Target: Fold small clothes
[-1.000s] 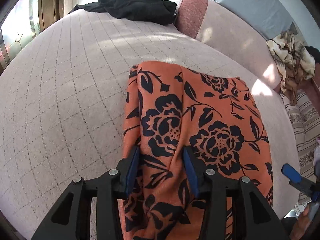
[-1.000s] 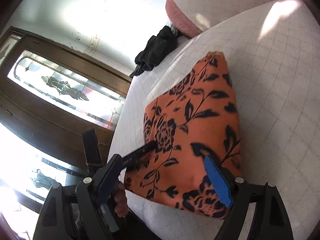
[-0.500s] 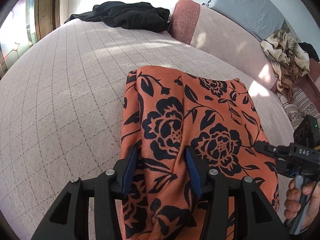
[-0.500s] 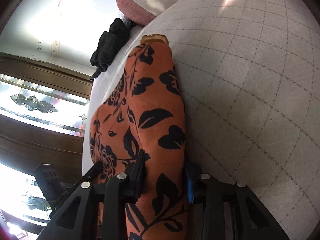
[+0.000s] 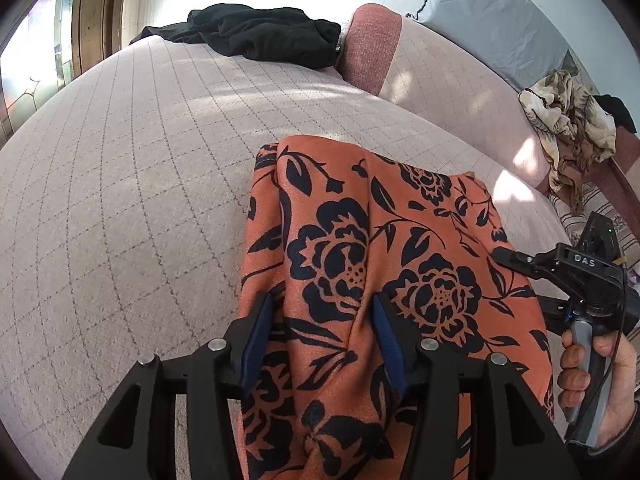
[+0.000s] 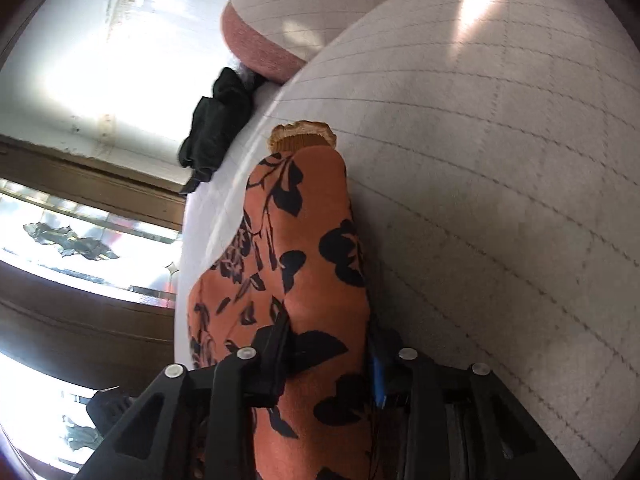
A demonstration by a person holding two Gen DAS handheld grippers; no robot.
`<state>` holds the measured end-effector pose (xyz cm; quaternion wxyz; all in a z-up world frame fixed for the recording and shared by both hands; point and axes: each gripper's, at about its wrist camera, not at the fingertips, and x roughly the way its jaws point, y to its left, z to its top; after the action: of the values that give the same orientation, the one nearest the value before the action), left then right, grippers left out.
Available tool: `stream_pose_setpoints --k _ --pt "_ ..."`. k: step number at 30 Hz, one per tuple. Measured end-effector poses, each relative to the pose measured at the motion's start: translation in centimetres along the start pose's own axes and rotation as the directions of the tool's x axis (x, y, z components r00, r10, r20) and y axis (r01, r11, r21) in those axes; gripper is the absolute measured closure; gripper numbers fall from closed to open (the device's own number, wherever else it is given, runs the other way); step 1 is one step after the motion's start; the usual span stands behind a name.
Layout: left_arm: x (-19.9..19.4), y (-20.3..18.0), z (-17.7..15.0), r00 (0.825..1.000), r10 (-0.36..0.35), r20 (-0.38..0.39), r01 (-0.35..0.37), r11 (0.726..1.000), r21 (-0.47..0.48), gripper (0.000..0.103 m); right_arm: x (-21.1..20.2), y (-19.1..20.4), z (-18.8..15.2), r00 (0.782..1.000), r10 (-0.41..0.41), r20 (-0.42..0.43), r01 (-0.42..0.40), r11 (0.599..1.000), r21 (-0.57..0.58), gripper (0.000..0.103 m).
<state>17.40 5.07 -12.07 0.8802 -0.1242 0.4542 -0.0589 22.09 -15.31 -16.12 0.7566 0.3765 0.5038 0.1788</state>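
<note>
Garment (image 5: pixel 384 280) bunched in both grippers: left (image 5: pixel 320 336) grasping, right (image 6: pixel 328 352) opening around it

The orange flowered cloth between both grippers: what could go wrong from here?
1. The right gripper has its jaws opening with the orange cloth between them, so that edge may slip out.
2. The left gripper bunches a ridge of cloth, which could leave a crooked fold.

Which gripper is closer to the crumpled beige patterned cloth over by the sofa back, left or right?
Right. The right gripper reaches in from the side where the beige cloth lies; the left gripper straddles the orange floral garment farther away.
</note>
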Motion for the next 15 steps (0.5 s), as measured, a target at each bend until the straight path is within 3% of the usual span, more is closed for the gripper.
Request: stream_pose_setpoints --k 3,5,8,11,15 --pt "0.0 0.3 0.0 1.0 -0.011 0.002 0.011 1.0 -0.002 0.05 -2.9 0.2 -2.2 0.995 0.096 0.03 -0.096 0.995 0.001 0.036" --pt "0.0 0.3 0.0 1.0 -0.016 0.002 0.017 1.0 -0.013 0.05 -4.6 0.6 -4.4 0.996 0.086 0.018 -0.086 0.996 -0.029 0.034" --pt "0.0 0.1 -0.1 1.0 -0.001 0.008 0.001 1.0 -0.004 0.05 -4.8 -0.5 -7.3 0.996 0.075 -0.045 -0.074 0.997 0.034 0.034" --pt "-0.2 0.0 -0.3 1.0 -0.005 0.009 0.005 1.0 -0.001 0.05 -4.4 0.6 -8.9 0.998 -0.004 -0.065 -0.002 0.995 -0.099 0.06" --pt "-1.1 -0.1 -0.2 1.0 -0.013 0.017 0.013 1.0 -0.005 0.051 -4.5 1.6 -9.5 0.994 -0.104 -0.034 0.098 0.983 -0.154 0.061"
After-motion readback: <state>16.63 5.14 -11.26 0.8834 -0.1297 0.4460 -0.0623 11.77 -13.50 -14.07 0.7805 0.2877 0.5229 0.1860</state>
